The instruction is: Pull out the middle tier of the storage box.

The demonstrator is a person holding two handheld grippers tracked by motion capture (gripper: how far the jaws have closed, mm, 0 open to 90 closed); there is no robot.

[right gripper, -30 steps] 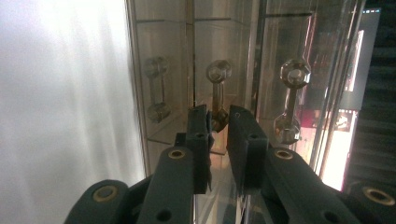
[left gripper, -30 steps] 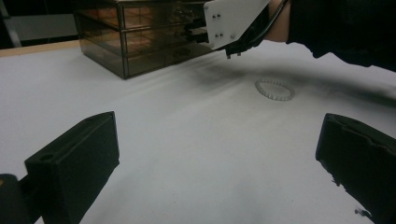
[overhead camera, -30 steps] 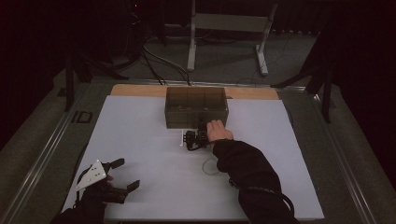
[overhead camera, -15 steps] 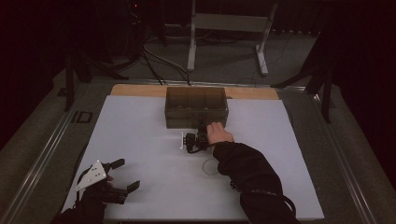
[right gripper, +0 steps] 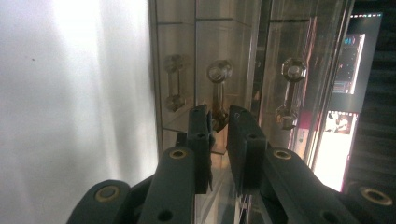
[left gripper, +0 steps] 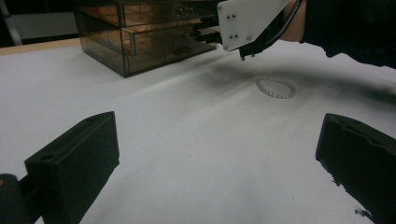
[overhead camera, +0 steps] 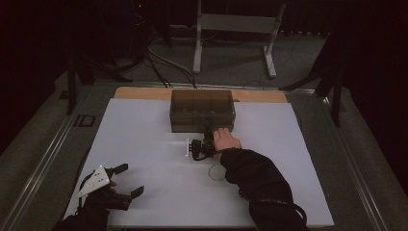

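- right gripper [right gripper: 218, 122] narrowed on the middle drawer handle [right gripper: 217, 95] of the drawer box [overhead camera: 202, 109], frame centre: a skewed pull may slip off.
- left gripper [overhead camera: 126, 180] wide, empty, lower left: the light box could slide across the bench [overhead camera: 144, 130].

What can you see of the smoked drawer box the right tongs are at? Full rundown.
The drawer box is a low rectangular chest of smoke-tinted clear plastic, standing upright at the far middle of the white table, its back by the wooden strip. The left gripper view shows stacked tiers of drawers; the right gripper view shows three clear faceted handles. The right tongs are nearly closed around the middle handle, at the front's right end; firm pinching is unclear. Drawers look shut.
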